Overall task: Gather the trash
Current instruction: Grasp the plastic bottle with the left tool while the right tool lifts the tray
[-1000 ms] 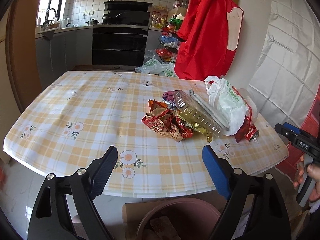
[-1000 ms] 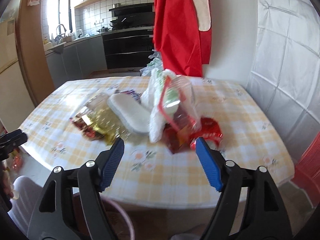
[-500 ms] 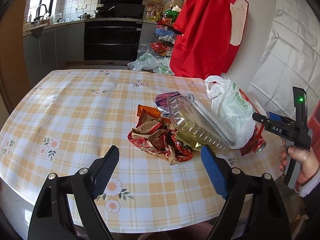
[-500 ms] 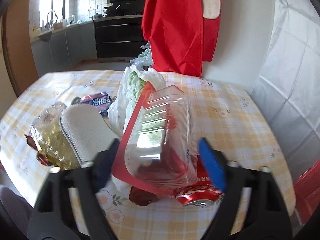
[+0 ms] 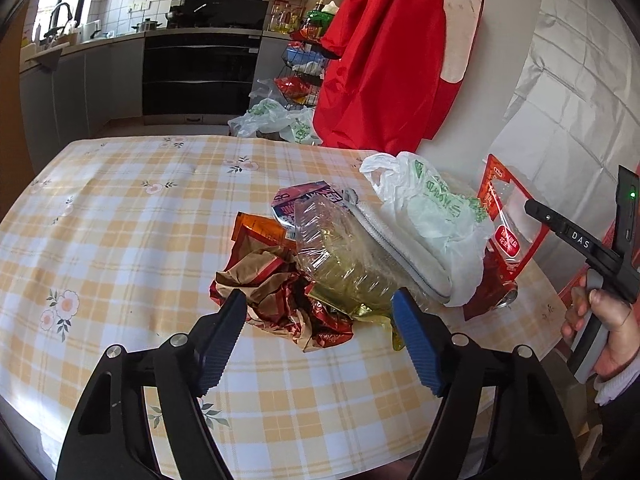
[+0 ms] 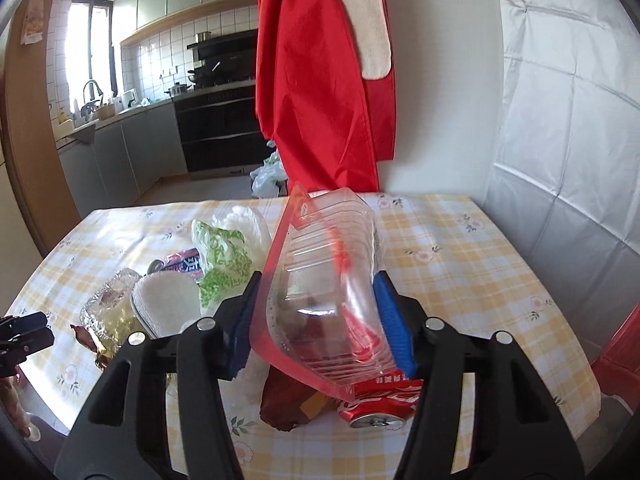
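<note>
Trash heaped mid-tabletop: crumpled red/gold wrappers (image 5: 280, 300) at left, touching clear tray w/ gold foil (image 5: 340, 256). White plastic bag (image 5: 432, 208) behind. Clear clamshell, red rim (image 6: 320, 292), tilted up over crushed red can (image 6: 380, 396).

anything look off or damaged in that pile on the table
Mostly crumpled rubbish, as expected. The red drink can lies on its side, crushed. The clear clamshell box with a red rim stands tilted on edge, between the closing jaws of the right gripper. The red and gold wrappers are badly crumpled. No spill shows on the tablecloth.
</note>
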Available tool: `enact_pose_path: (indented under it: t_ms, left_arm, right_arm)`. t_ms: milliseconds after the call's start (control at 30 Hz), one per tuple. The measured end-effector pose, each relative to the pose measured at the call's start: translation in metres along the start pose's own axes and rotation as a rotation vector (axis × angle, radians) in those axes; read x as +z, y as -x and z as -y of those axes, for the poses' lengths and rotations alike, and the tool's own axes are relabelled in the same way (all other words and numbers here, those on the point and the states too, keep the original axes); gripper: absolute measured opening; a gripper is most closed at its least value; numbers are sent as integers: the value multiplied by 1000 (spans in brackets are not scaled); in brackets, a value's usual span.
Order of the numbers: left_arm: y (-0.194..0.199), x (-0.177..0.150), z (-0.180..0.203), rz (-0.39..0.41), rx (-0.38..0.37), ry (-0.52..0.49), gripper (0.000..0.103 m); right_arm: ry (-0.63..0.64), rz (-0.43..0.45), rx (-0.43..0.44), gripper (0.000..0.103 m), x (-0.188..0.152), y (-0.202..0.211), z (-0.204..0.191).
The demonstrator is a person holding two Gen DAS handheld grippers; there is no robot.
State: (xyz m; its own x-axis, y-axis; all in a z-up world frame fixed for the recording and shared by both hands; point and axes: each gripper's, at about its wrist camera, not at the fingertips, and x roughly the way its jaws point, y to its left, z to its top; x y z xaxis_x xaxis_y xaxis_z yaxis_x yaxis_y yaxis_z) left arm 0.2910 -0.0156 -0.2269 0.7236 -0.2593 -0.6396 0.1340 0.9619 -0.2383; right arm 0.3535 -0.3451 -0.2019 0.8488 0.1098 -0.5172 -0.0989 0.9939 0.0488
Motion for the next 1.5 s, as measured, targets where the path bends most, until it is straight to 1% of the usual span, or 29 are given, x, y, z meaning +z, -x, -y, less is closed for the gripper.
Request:
enact_pose_path:
  t_ms: [133,233,367,433,500,567,600,633,667,700,733,800,900,1033,1200,1400,1500]
  left_arm:
    - [-9,7,-3,-26,-31,39,69]
    - [-20,14,-7,-50,-71,99,67]
    - [-41,27,-11,-78,-109,171,66]
    - [-55,33,-14,-97,-106,199,66]
    - [-70,37,-17,-132,-105,220,66]
    - [-80,40,-19,-157,-121,234,66]
    - [-83,40,-19,-159,-124,239,64]
    - [-84,41,-19,-159,-132,238,56]
    - [-83,42,-17,-161,-126,229,39]
    - [-80,43,-16,-158,-132,223,36]
    - [-76,43,-15,-149,-149,218,34]
    - [-68,45,-9,-135,-153,181,33]
    - [-56,50,-1,-108,-211,167,28]
    - [-44,58,7,-63,-248,147,25]
    - [-24,71,11,-6,-337,172,20]
    - [9,87,25,64,-395,135,16]
    - [23,94,31,91,-411,111,16]
  right_arm:
    - [45,45,4,56,0,15,-11]
    - [52,56,17,56,-4,23,-20]
    - [34,51,41,56,-9,26,-23]
    - [27,42,49,56,-12,27,-26]
    - [24,35,53,56,-15,27,-28]
    - [15,29,57,56,-18,29,-29]
    - [14,30,56,56,-20,31,-30]
    - [15,31,55,56,-21,32,-30]
    - [15,31,55,56,-22,33,-30]
    - [13,32,56,56,-22,34,-31]
    - [11,35,59,56,-22,36,-30]
    - [15,49,55,56,-21,40,-30]
    - [17,66,52,56,-17,45,-29]
    - [22,86,50,56,-15,53,-30]
    - [27,93,47,56,-13,55,-27]
    - [16,97,52,56,-14,61,-27]
    - [18,102,56,56,-13,63,-28]
